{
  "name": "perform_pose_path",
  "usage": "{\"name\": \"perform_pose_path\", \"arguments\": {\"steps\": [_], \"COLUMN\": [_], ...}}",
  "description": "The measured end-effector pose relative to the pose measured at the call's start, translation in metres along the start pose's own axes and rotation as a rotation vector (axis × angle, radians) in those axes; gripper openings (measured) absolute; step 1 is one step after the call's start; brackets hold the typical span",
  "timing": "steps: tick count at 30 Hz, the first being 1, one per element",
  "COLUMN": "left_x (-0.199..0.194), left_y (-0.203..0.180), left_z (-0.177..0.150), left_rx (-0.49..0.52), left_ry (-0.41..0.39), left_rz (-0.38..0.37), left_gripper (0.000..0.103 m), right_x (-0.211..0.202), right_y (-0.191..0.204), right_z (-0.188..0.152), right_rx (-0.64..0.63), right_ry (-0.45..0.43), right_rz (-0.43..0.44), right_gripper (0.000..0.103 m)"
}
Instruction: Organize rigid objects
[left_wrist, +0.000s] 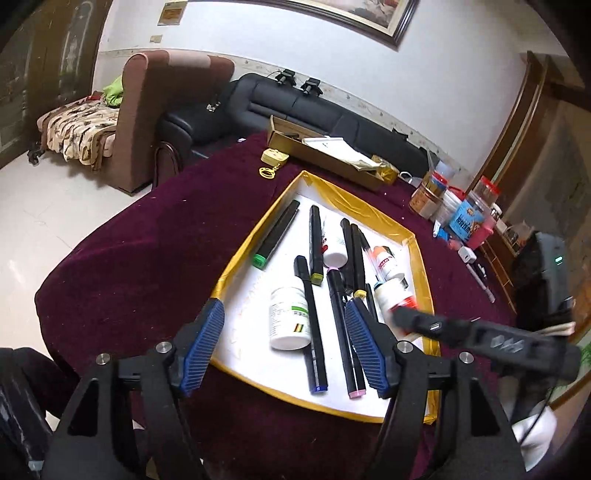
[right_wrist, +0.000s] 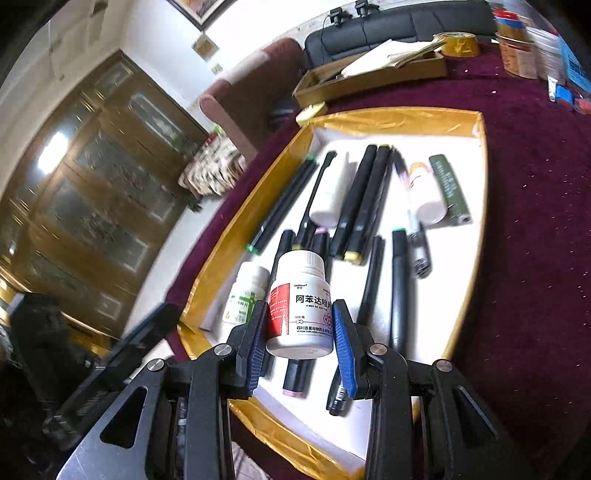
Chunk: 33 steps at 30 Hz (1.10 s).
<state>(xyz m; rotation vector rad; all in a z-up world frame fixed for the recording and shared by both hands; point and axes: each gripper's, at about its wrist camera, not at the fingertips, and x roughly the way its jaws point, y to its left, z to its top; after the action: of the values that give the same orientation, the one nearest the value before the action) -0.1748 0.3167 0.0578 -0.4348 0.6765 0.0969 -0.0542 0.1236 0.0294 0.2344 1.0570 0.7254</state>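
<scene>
Over the tray's (left_wrist: 236, 266) near-left corner we have the left gripper (left_wrist: 284, 347) spread wide, holding nothing, blue ribbed pads (left_wrist: 205, 343) clear of everything. Just ahead lies the green-label bottle (left_wrist: 290, 319), smooth white plastic, on its side; beside it black markers (left_wrist: 314, 321), slim and hard, loosely parallel. Right gripper (right_wrist: 299, 325) is pinching the red-label bottle (right_wrist: 301, 306) by its round body, lifted above the markers, inside the tray. Risks, as we judge them: glossy cylinder could rotate or slip between the pads; setting it down on markers would tip it or roll them; tray's gold foil rim (right_wrist: 391, 120) looks flimsy and snaggable. Desk (left_wrist: 147, 236) cloth is plush maroon.
</scene>
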Motion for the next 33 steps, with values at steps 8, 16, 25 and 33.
{"name": "perform_pose_path", "arguments": {"steps": [8, 16, 25, 33], "left_x": [0.002, 0.001, 0.003, 0.010], "left_y": [0.012, -0.002, -0.058, -0.094], "left_z": [-0.002, -0.008, -0.018, -0.027], "left_rx": [-0.026, 0.022, 0.232, 0.331], "left_ry": [0.011, 0.014, 0.007, 0.040], "left_rz": [-0.017, -0.018, 0.083, 0.111], "left_gripper": [0.071, 0.072, 0.073, 0.074], "right_x": [0.010, -0.020, -0.040, -0.053], "right_y": [0.002, -0.004, 0.002, -0.007], "right_z": [-0.004, -0.012, -0.021, -0.029], "right_rx": [0.009, 0.030, -0.053, -0.063], "right_ry": [-0.033, -0.140, -0.246, -0.279], "right_rz": [-0.157, -0.171, -0.233, -0.230], "right_gripper": [0.041, 0.041, 0.050, 0.056]}}
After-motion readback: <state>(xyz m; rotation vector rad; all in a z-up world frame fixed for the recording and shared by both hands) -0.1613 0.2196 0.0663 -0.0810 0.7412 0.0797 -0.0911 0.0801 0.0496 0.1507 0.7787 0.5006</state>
